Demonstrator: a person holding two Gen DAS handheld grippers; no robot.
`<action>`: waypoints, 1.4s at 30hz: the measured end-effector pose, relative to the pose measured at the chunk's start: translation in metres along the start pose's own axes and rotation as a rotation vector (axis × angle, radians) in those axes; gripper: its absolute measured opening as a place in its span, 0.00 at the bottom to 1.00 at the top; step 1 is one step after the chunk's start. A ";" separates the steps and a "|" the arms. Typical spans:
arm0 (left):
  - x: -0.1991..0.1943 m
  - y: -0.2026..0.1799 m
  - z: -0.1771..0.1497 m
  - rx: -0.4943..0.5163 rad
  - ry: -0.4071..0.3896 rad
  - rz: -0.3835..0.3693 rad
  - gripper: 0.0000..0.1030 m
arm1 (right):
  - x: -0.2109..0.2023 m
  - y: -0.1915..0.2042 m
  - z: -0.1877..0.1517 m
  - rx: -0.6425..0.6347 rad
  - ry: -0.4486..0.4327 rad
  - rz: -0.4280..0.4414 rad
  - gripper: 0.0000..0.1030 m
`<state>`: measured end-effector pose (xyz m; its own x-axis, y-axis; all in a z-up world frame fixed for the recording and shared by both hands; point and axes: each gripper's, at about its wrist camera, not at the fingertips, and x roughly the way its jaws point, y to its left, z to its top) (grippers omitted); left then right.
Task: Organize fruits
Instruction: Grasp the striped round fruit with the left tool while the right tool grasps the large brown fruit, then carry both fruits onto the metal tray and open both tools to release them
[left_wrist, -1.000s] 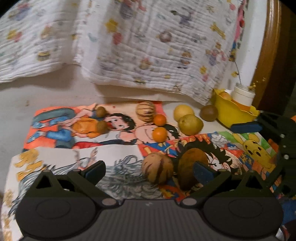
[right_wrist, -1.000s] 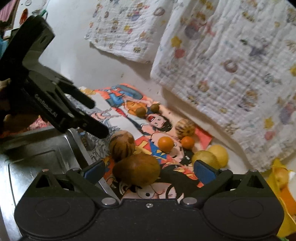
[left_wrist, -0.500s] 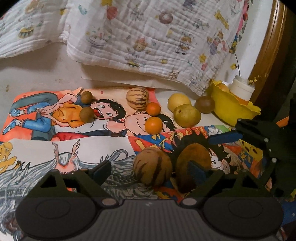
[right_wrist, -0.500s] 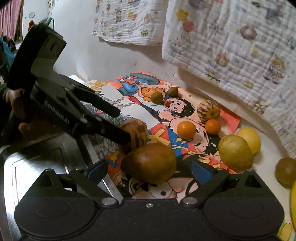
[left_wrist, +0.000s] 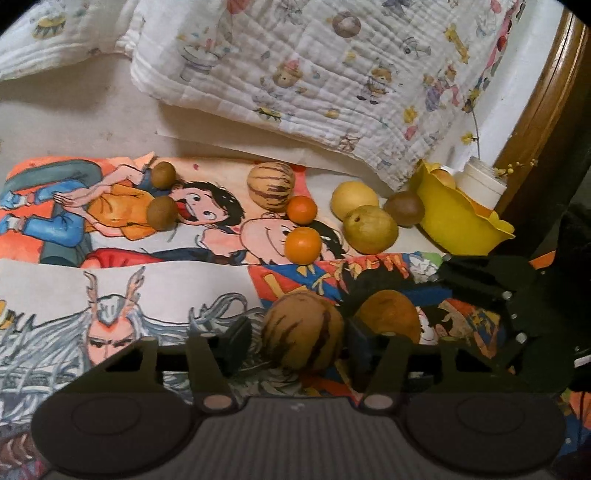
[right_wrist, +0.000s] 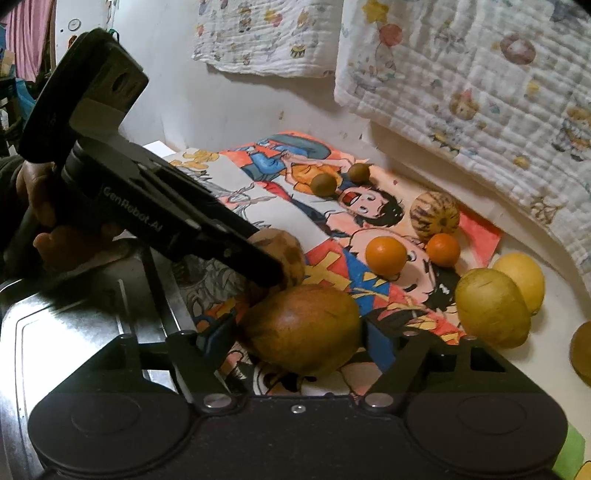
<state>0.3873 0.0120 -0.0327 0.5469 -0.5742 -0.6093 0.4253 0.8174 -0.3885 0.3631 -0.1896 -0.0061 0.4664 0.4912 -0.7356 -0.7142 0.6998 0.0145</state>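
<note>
We're riding low on the left wrist, looking down and forward across the cartoon mat (left_wrist: 122, 280) toward the quilted cloth (left_wrist: 332, 81) at twelve o'clock. On the right wrist we're peering steeply down, very close. Both views are sharing the striped fruit (left_wrist: 303, 332), the brown fruit (right_wrist: 303, 332) and the oranges (left_wrist: 303, 245).
</note>
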 end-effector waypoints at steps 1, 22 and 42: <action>0.001 0.001 0.000 -0.009 0.002 -0.013 0.54 | 0.000 0.001 0.000 -0.003 -0.004 -0.003 0.73; -0.055 -0.004 -0.021 -0.035 -0.077 0.041 0.51 | -0.017 0.015 -0.007 0.002 -0.058 -0.027 0.70; -0.150 -0.037 -0.104 -0.034 -0.084 0.033 0.51 | -0.098 0.109 -0.036 0.039 -0.101 0.031 0.51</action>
<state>0.2143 0.0726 0.0018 0.6196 -0.5474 -0.5625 0.3819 0.8364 -0.3933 0.2207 -0.1807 0.0432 0.4959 0.5619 -0.6621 -0.7096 0.7017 0.0640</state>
